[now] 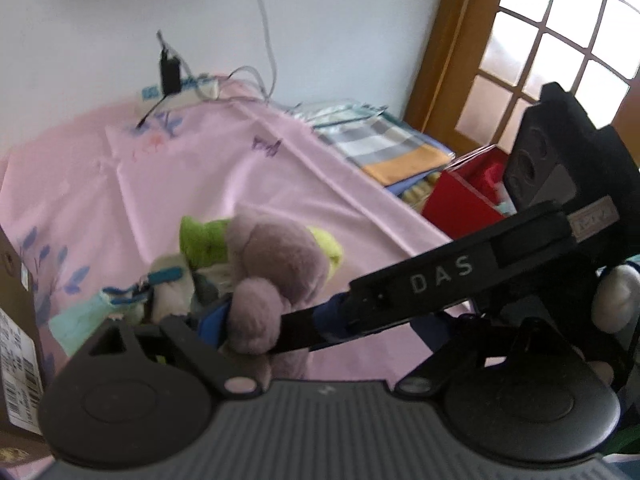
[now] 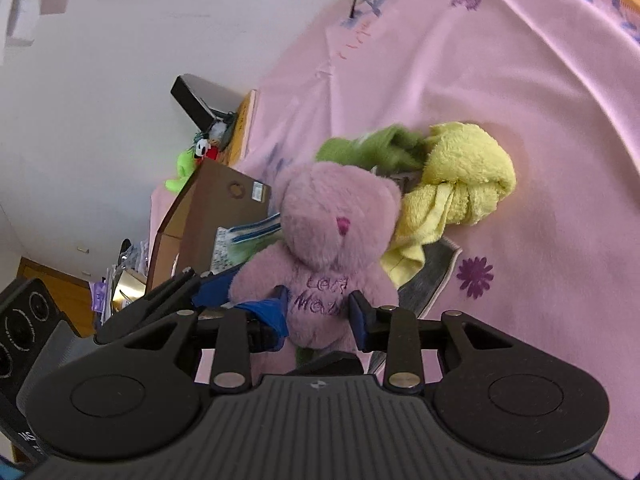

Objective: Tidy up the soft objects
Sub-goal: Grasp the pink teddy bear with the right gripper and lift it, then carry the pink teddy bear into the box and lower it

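Note:
A pink-purple plush bear (image 2: 332,240) sits upright on the pink sheet (image 2: 520,120). My right gripper (image 2: 318,314) is shut on the bear's body, its blue pads pressed into both sides. In the left wrist view the bear (image 1: 276,276) is right in front of my left gripper (image 1: 256,320), which is shut on one of its limbs; the right gripper's black finger crosses that view. Behind the bear lie a knotted yellow towel (image 2: 460,176), a green cloth (image 2: 368,148) and a grey cloth (image 2: 432,276).
A brown cardboard box (image 2: 208,220) stands left of the bear. Folded checked cloths (image 1: 384,144) and a red box (image 1: 460,200) sit at the bed's right edge. A black device with cables (image 1: 170,72) stands by the wall. Small plush toys (image 2: 196,156) lie beyond the box.

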{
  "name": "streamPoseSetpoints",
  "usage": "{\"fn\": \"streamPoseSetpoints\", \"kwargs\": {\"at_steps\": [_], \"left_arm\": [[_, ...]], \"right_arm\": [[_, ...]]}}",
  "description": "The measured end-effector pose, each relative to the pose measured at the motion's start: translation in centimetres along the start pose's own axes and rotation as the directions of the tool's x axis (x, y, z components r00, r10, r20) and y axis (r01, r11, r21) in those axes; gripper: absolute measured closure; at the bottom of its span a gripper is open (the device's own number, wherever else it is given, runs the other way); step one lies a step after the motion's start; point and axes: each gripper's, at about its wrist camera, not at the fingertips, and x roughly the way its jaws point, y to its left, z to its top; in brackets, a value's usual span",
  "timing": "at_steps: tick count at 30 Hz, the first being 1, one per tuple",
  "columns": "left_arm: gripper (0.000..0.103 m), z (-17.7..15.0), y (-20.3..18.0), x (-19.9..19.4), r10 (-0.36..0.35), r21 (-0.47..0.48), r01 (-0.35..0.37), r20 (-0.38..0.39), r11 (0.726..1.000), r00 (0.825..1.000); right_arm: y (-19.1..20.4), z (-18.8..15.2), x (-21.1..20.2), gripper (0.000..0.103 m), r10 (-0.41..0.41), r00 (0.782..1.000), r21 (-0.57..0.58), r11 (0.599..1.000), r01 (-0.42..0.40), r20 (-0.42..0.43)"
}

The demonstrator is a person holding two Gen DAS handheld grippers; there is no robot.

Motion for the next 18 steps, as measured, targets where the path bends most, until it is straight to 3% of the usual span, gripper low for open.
{"fn": "streamPoseSetpoints", "kwargs": {"at_steps": [5, 8, 13, 18], "left_arm": [[0.012, 1.3, -0.7, -4.4, 0.006, 0.071, -0.015, 0.134, 0.997, 0.991], [0.012, 2.1, 0.1, -7.4, 0.034, 0.084, -0.055, 0.234, 0.995, 0.972], [0.012, 2.8, 3.7, -12.8, 0.134, 0.064, -0.171, 0.384, 0.983, 0.913], [0.012, 2.4, 9.1, -17.2, 0.271, -0.028, -0.292, 0.466, 0.956, 0.842]], "right_arm": [[3.5, -0.3, -2.0, 0.087, -0.001, 0.998, -0.081, 0.997, 0.007, 0.068], [6.5, 0.2, -2.8, 0.087, 0.021, 0.993, -0.15, 0.989, -0.003, 0.118], [13.0, 1.8, -2.0, 0.087, 0.077, 0.983, -0.314, 0.949, -0.022, 0.164], [20.8, 3.8, 2.1, 0.087, 0.137, 0.981, -0.496, 0.867, -0.053, 0.135]]}}
